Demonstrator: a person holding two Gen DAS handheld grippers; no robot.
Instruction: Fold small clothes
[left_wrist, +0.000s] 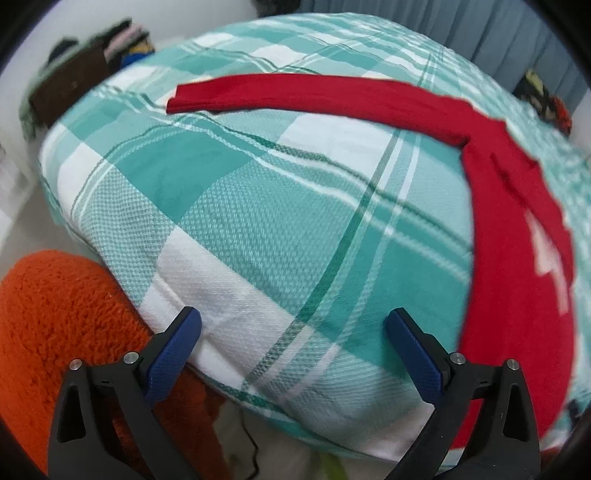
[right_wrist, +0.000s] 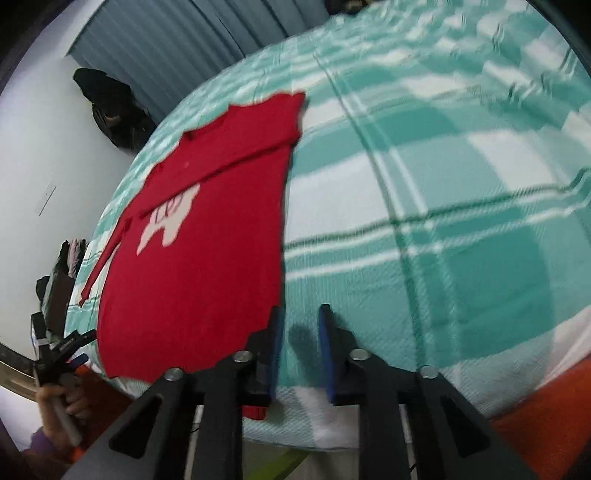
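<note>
Left gripper (left_wrist: 291, 325): jaws spread wide, empty, over plaid bedcover (left_wrist: 258, 206).
Right gripper (right_wrist: 300, 325): jaws slightly apart, empty.
Red sweater (right_wrist: 207, 240): white print fully visible only in right view.

We see broad bare bedspread (right_wrist: 443, 229) beside the red sweater (right_wrist: 207, 266), open for a gripper to pass. One sleeve (left_wrist: 295, 92) stretches across the far part. An orange cushion (left_wrist: 66, 314) crowds the near edge, and dark clothes (left_wrist: 70, 81) sit at the far corner.

No legible text anywhere; the white print on the red garment (right_wrist: 192, 258) is a blurred figure, its characters unreadable.
</note>
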